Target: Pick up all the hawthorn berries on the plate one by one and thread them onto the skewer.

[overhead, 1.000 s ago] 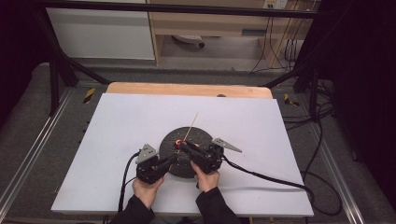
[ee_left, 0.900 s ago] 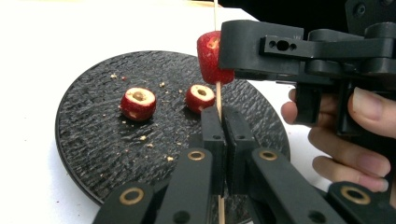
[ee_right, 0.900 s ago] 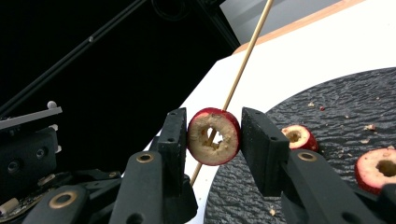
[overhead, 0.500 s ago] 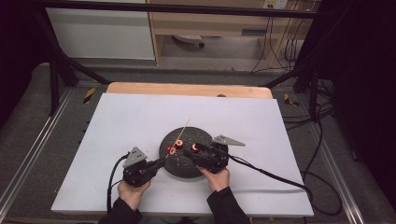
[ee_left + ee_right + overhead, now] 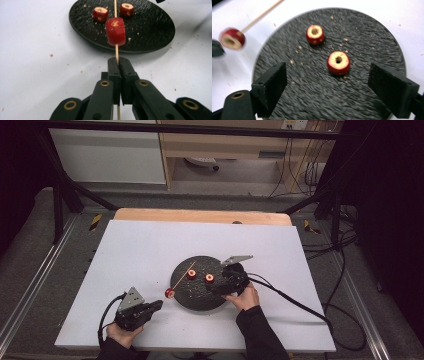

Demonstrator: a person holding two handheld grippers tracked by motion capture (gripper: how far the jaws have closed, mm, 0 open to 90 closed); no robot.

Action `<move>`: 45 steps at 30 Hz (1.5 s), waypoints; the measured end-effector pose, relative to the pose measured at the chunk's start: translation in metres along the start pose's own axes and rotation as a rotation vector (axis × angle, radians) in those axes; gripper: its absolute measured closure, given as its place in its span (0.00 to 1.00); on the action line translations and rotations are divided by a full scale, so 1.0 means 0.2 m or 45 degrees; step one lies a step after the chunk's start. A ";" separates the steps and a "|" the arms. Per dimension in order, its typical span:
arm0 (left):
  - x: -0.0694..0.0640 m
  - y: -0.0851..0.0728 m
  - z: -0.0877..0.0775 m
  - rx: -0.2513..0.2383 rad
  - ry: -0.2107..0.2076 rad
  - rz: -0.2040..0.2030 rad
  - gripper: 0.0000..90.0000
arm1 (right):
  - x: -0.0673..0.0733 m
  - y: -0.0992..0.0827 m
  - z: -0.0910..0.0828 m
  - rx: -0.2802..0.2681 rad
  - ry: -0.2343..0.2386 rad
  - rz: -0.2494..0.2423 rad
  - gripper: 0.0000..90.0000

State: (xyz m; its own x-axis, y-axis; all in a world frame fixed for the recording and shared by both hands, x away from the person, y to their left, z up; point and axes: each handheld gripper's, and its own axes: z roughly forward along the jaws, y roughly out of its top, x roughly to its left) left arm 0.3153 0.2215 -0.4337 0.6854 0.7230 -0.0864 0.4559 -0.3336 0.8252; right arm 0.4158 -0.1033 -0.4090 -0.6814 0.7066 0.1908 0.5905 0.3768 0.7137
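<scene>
My left gripper point(image 5: 159, 304) point(image 5: 118, 61) is shut on a thin wooden skewer point(image 5: 116, 51) point(image 5: 184, 275). One red cored fruit piece point(image 5: 115, 31) point(image 5: 170, 293) is threaded on it, held just off the left rim of the black plate point(image 5: 200, 300) point(image 5: 152, 35). Two more red pieces point(image 5: 191, 274) point(image 5: 209, 278) lie on the plate. My right gripper point(image 5: 214, 288) point(image 5: 327, 72) hovers over the plate point(image 5: 312, 100); its jaws have just been opening and now stand wide. The nearer piece point(image 5: 338, 62) lies between the tips, untouched, with the other piece point(image 5: 315, 34) beyond.
The plate sits on a white board point(image 5: 140, 250) over a wooden table point(image 5: 200, 215). Crumbs dot the plate and the board. Black cables point(image 5: 295, 300) trail off to the right. Metal rails point(image 5: 30, 290) run along both sides of the table.
The left gripper drew back to the near left with the skewer and its piece, off the plate. The right gripper opened its jaws and shifted right and up.
</scene>
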 end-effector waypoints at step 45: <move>0.01 -0.02 0.01 0.016 -0.013 -0.003 0.98 | -0.09 0.28 0.27 0.551 0.083 -0.159 0.67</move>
State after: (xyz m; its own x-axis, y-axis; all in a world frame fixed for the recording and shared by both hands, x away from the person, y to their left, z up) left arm 0.3166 0.2238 -0.4383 0.6903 0.7174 -0.0939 0.4645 -0.3399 0.8177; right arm 0.4851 -0.0636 -0.4082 -0.7767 0.6057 0.1731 0.6189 0.6824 0.3890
